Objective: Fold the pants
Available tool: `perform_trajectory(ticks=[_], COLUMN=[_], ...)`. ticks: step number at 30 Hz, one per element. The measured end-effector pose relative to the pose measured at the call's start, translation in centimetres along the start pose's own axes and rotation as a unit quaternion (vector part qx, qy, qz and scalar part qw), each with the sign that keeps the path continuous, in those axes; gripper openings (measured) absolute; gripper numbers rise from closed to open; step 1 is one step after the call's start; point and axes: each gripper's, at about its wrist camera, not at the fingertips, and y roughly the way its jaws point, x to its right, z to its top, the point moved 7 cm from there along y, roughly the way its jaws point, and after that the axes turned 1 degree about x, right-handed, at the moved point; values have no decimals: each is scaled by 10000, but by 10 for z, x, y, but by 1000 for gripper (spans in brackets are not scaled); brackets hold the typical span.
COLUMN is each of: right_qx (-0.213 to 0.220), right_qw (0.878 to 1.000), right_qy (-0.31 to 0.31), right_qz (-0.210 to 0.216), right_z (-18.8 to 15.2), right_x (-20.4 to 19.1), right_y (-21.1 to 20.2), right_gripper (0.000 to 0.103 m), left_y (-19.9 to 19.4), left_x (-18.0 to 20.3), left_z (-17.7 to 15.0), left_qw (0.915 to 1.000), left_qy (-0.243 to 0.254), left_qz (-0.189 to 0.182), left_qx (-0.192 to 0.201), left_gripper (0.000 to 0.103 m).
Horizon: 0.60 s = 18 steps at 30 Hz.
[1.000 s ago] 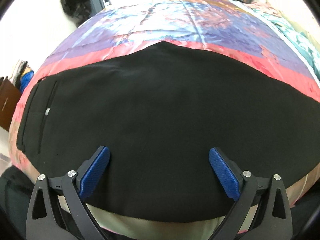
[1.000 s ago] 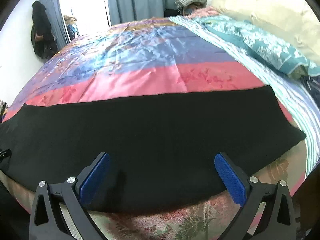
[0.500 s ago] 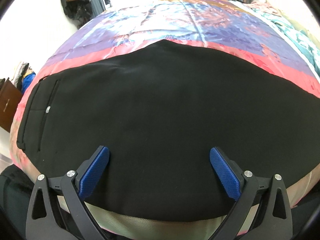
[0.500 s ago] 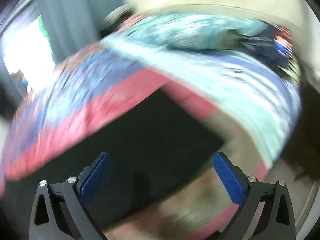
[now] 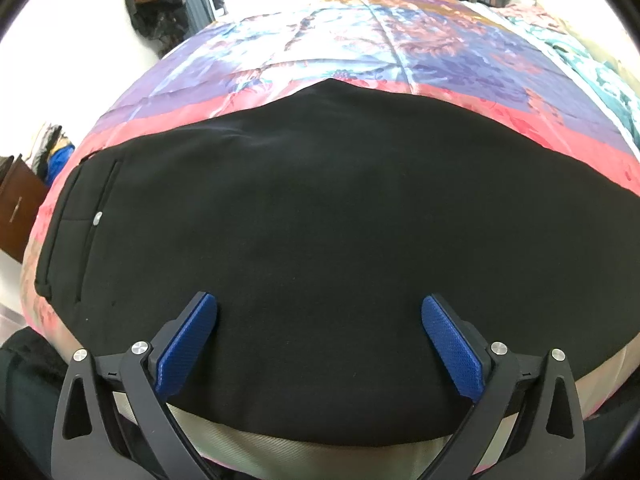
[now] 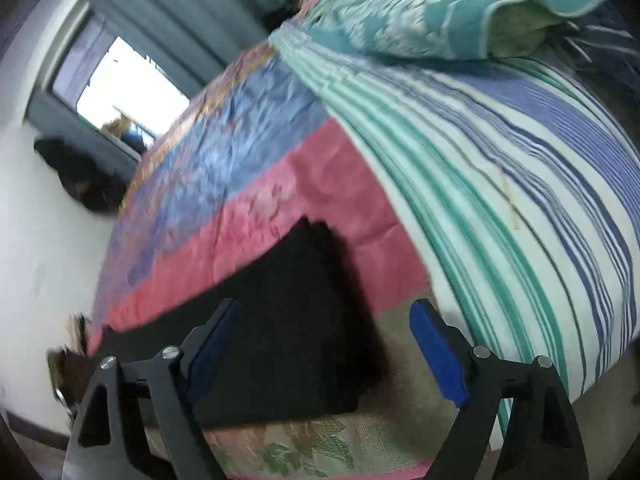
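Black pants [image 5: 320, 248] lie flat on the bedspread [image 5: 360, 52].
Your left gripper [image 5: 319, 340] and right gripper [image 6: 324, 344] both gape wide, holding nothing.

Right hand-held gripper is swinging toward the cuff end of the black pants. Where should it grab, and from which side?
Probably the near corner of the hem end of the black pants, approached from the bed's near edge. The cloth lies flat on the bedspread, so only an edge offers purchase. The right hand-held gripper hovers open there.

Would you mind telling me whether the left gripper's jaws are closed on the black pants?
No, the left gripper has its jaws spread wide above the pants, gripping no fabric.
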Motion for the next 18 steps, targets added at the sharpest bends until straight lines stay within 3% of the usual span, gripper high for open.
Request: perform_trajectory(ticks=[18], right_qx=[431], right_qw=[9990], right_qy=[-44], right_qz=[-51], right_z=[-10], right_x=[-4], right_y=[-13], right_gripper=[86], left_y=[1], left_x=[1], left_z=[0], left_qw=[10000], left_qy=[-7], left_qz=[46], left_qx=[-1], left_gripper=[103])
